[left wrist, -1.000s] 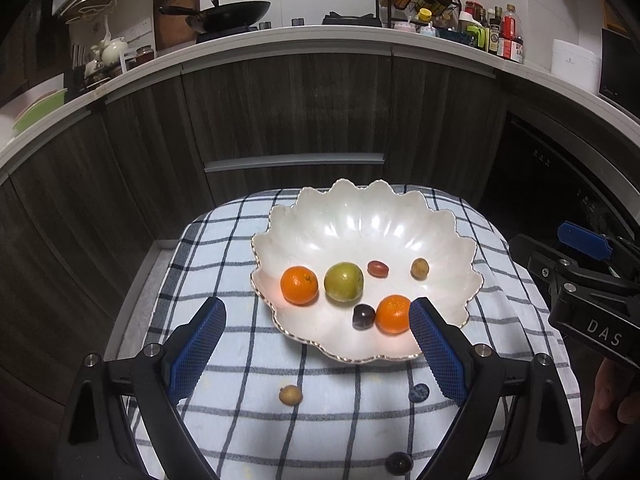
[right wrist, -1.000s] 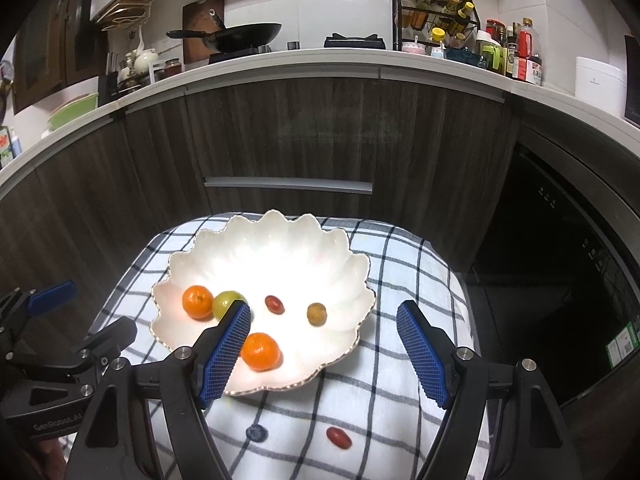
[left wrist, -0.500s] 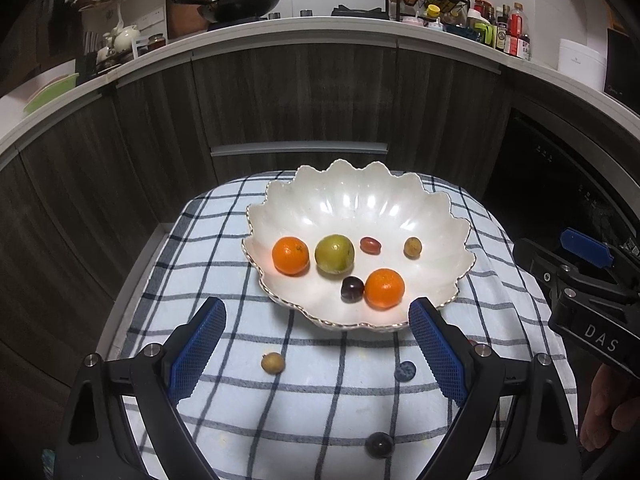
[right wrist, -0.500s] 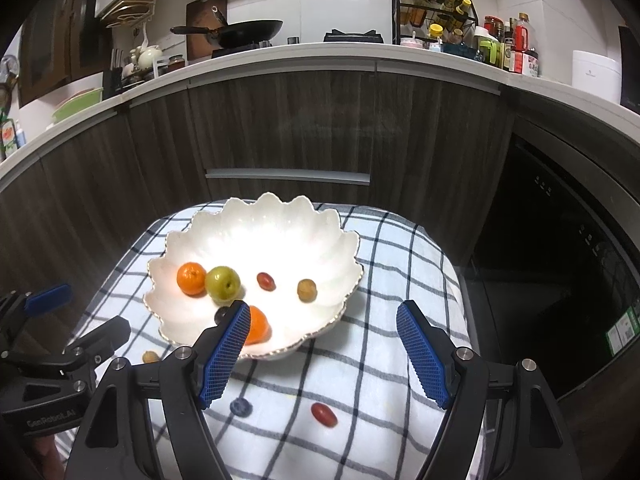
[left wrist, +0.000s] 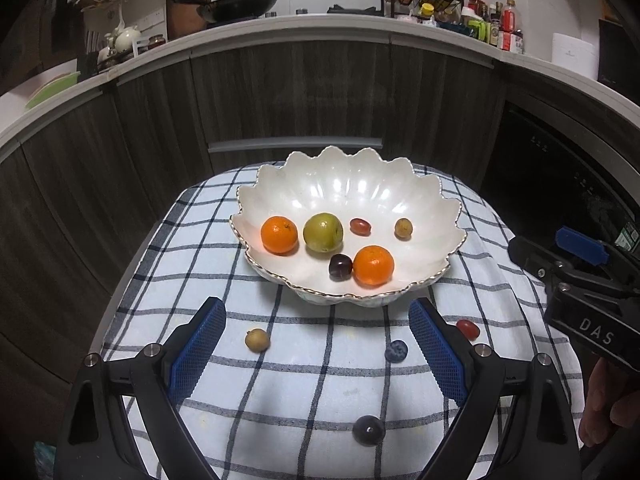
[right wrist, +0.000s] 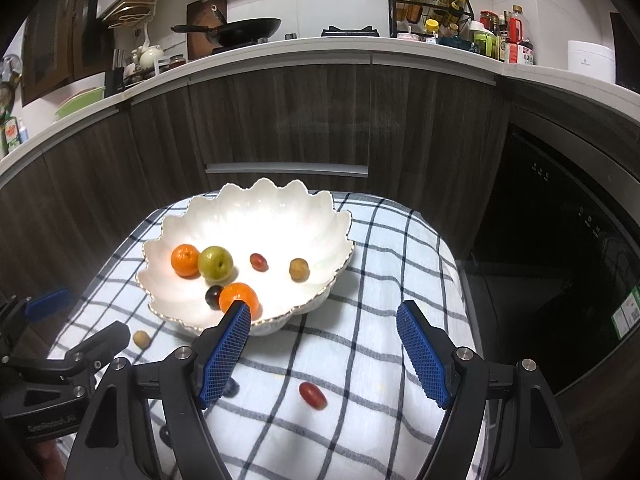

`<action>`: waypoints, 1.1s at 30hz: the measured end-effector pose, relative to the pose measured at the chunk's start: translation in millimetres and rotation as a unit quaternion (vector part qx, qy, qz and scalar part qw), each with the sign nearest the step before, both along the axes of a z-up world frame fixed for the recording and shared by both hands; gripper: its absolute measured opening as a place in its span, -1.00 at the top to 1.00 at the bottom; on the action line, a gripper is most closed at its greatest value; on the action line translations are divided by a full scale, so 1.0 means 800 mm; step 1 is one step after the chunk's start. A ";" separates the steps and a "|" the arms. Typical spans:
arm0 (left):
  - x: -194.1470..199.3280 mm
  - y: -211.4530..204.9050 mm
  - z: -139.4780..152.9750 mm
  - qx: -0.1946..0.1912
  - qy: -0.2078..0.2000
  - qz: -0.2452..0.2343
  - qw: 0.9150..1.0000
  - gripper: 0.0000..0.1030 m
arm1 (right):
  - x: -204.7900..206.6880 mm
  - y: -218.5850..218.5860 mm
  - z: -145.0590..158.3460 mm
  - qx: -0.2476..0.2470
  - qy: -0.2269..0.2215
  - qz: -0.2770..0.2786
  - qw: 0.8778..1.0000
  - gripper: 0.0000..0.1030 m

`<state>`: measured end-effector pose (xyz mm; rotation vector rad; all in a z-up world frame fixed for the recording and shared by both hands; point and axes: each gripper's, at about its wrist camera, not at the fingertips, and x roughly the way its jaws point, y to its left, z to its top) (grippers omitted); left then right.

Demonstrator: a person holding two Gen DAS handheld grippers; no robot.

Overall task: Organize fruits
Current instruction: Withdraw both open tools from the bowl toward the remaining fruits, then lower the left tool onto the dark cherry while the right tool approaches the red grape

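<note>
A white scalloped bowl (left wrist: 344, 184) (right wrist: 256, 216) sits on a checked cloth and holds two oranges (left wrist: 279, 235), a green fruit (left wrist: 322, 232), a dark plum (left wrist: 340, 266), a red grape (left wrist: 359, 226) and a small brown fruit (left wrist: 403, 227). Loose on the cloth lie a small brown fruit (left wrist: 257, 339), a blueberry (left wrist: 396, 350), a red grape (left wrist: 468, 329) (right wrist: 313, 395) and a dark grape (left wrist: 368, 430). My left gripper (left wrist: 316, 340) is open and empty, in front of the bowl. My right gripper (right wrist: 324, 344) is open and empty, above the red grape.
The checked cloth (left wrist: 288, 392) covers a small table, with dark cabinet fronts (left wrist: 312, 92) behind it. A dark oven front (right wrist: 560, 264) is to the right. The counter above holds a wok (left wrist: 240, 4) and bottles.
Both grippers have pulled back and risen from the bowl. More of the cloth and the loose fruits in front of the bowl now show.
</note>
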<state>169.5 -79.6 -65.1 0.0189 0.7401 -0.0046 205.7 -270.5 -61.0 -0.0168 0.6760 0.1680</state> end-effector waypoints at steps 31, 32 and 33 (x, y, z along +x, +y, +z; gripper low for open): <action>-0.063 -0.030 -0.077 0.013 -0.008 -0.022 1.000 -0.64 | -0.034 0.002 -0.081 -0.039 0.017 0.059 0.997 -0.48; -0.064 -0.028 -0.078 0.009 -0.007 -0.018 1.000 -0.64 | -0.032 0.003 -0.083 -0.036 0.020 0.061 0.997 -0.48; -0.065 -0.027 -0.078 0.005 -0.005 -0.016 1.000 -0.64 | -0.031 0.003 -0.086 -0.034 0.023 0.064 0.997 -0.48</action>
